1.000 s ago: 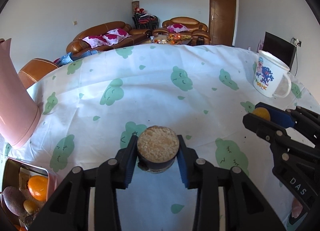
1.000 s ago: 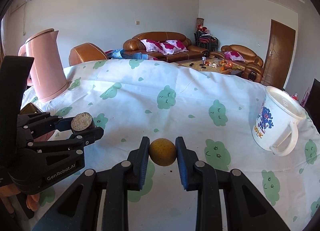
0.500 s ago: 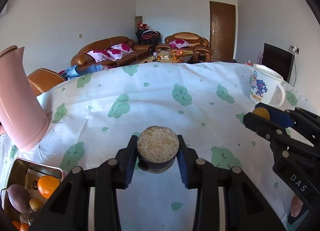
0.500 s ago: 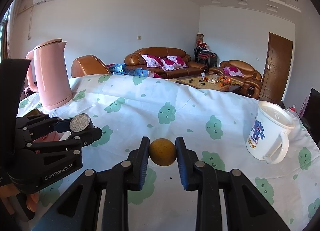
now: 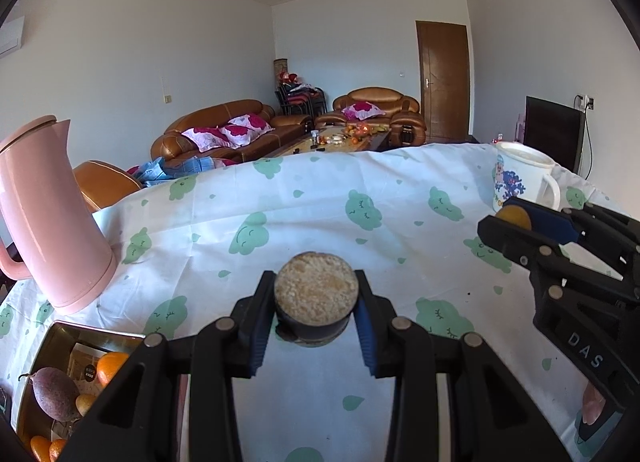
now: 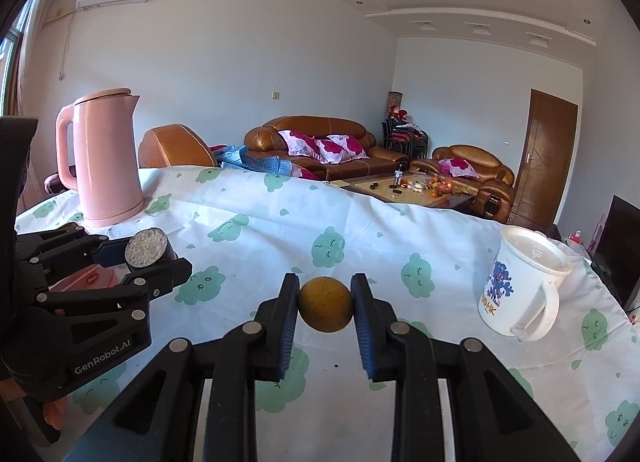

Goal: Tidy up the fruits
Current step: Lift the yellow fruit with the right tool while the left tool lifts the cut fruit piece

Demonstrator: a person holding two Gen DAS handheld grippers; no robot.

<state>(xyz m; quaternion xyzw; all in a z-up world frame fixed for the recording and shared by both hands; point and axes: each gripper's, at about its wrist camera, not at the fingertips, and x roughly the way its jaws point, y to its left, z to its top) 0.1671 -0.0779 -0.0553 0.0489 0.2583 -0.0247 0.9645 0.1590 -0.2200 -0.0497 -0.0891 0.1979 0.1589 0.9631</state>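
My left gripper [image 5: 316, 304] is shut on a dark cut fruit piece [image 5: 315, 294] with a pale grainy cut face, held above the tablecloth. It also shows in the right wrist view [image 6: 146, 250]. My right gripper [image 6: 325, 304] is shut on a small round yellow-brown fruit [image 6: 325, 304], also above the cloth; its tip with the fruit [image 5: 514, 215] shows at the right of the left wrist view. A metal tray [image 5: 60, 332] at lower left holds an orange [image 5: 110, 368], a purple passion fruit [image 5: 54, 394] and other small fruits.
A pink kettle [image 5: 48, 217] stands at the left of the table. A white lidded mug [image 6: 520, 286] with a cartoon print stands at the right. The white tablecloth [image 5: 320, 201] with green prints covers the table. Sofas and a coffee table lie beyond.
Both grippers have risen and tilted up while still holding their fruits; more of the room and ceiling shows, and the tray and kettle have come further into view.
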